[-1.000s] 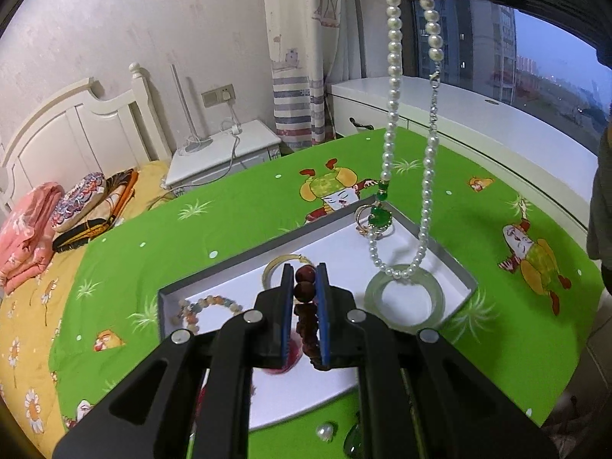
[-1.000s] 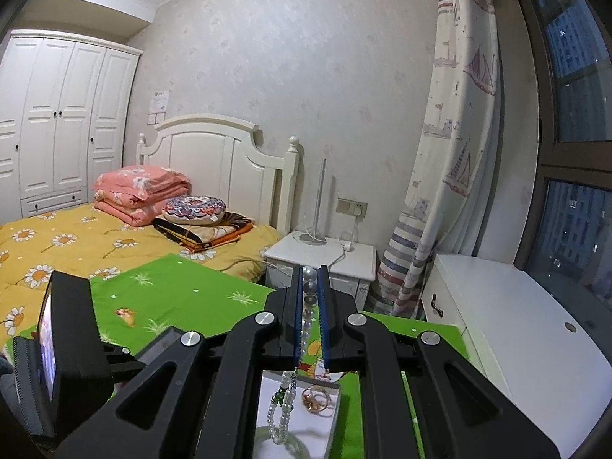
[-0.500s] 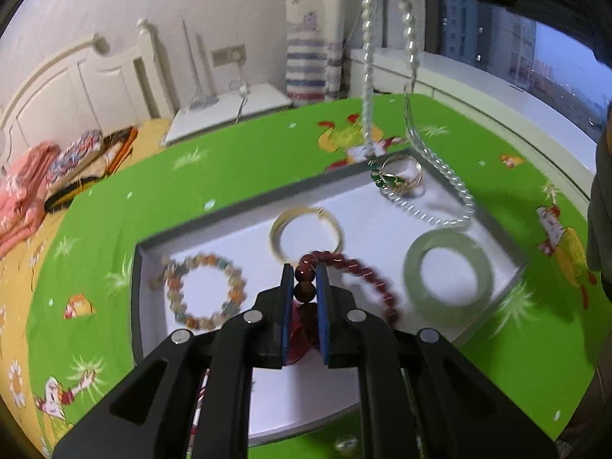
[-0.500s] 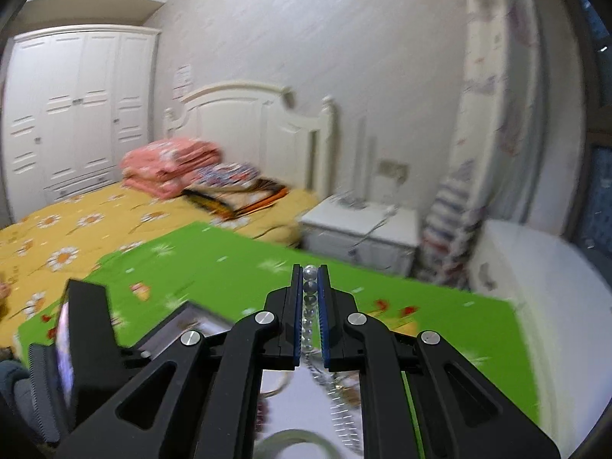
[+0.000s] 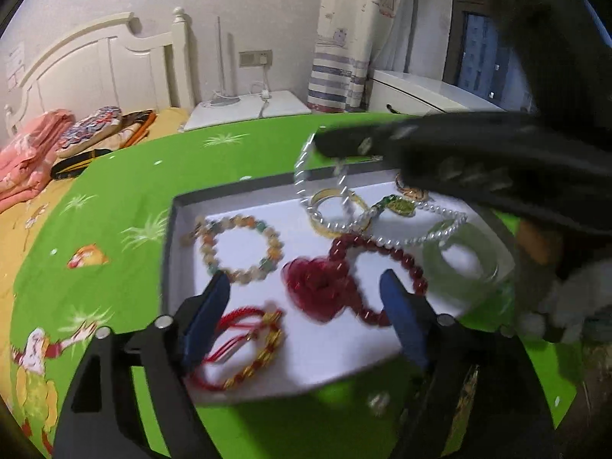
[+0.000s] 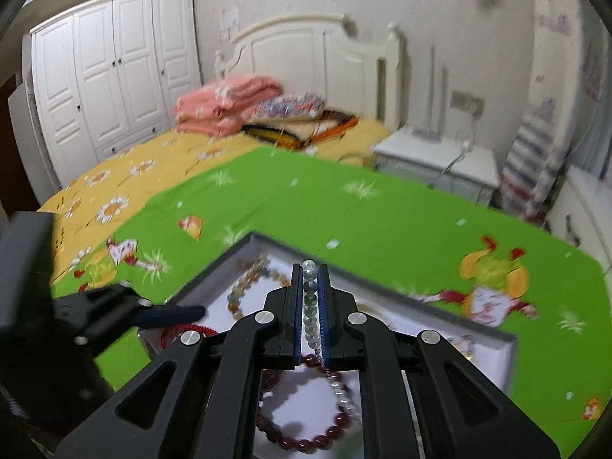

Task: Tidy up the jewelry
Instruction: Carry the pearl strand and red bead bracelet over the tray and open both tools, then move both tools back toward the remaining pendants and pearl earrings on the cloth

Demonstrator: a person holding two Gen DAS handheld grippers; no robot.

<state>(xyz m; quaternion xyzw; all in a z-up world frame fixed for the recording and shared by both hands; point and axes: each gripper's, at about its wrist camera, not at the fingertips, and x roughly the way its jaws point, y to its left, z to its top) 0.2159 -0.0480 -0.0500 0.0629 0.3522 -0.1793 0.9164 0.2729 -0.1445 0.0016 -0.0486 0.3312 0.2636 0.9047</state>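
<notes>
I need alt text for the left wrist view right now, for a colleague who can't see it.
The open left gripper hovers over a white tray on a green cloth, above a dark red bead bracelet. The right gripper, shut, lowers a pearl necklace into the tray.

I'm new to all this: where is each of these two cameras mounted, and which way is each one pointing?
Left wrist view: sits on the left gripper, looking down over its open blue fingers into the white tray of bracelets; the right gripper crosses above.
Right wrist view: sits on the right gripper, looking across the tray toward the bed, fingers shut on the pearl necklace; the left gripper shows at left.
Shared: tray, dark red bead bracelet, pearl necklace, green cloth.
</notes>
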